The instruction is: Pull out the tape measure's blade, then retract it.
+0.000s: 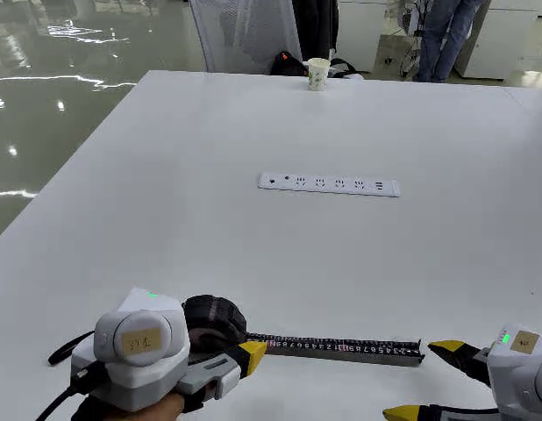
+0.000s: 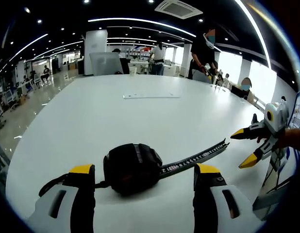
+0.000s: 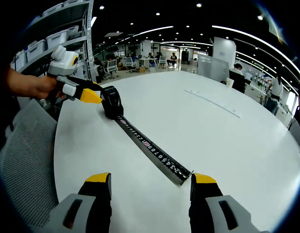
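The left tongs point(image 2: 144, 170) are apart, one on each side of the black tape measure case point(image 1: 214, 321), not squeezing it. The case looks hard, good to grip. Right of the case, its thin, bendy blade point(image 1: 341, 348) lies out on the tabletop point(image 1: 253, 237). Its tip point(image 1: 418, 353) looks best to pinch, beside the wide-apart right tongs point(image 3: 151, 177).

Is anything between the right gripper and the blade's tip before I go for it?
Nothing visible. The blade's tip lies on bare table just ahead of the open right gripper; the power strip sits well beyond it.
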Tool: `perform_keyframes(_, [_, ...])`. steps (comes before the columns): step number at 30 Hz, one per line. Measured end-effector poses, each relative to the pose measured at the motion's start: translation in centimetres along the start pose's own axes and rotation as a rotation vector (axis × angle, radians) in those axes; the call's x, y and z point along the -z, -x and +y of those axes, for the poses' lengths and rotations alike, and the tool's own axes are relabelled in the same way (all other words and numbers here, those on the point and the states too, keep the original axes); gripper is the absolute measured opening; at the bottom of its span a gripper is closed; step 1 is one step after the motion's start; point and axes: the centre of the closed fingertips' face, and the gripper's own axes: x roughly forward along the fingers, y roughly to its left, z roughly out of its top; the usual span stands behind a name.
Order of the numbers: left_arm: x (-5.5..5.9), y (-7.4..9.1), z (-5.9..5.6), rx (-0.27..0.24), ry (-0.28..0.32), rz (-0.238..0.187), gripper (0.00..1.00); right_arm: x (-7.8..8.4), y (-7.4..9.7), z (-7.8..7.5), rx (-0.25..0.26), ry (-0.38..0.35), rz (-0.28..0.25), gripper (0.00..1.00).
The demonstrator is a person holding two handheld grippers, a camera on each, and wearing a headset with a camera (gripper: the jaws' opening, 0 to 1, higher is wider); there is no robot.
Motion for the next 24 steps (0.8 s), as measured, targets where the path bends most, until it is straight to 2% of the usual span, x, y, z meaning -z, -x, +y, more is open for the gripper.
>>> perform_keyframes(18, [-0.3,-1.3,0.7,-0.05,0.061,0.017,0.67,0.4,-0.8,-2.2,-0.095,0.135,0.074,0.47])
perform_keyframes(24, [-0.1,-1.8,0.8,-0.066,0.072,0.034,0.65,0.6,-1.3,-2.9,-0.134,0.194,0.1,0.41])
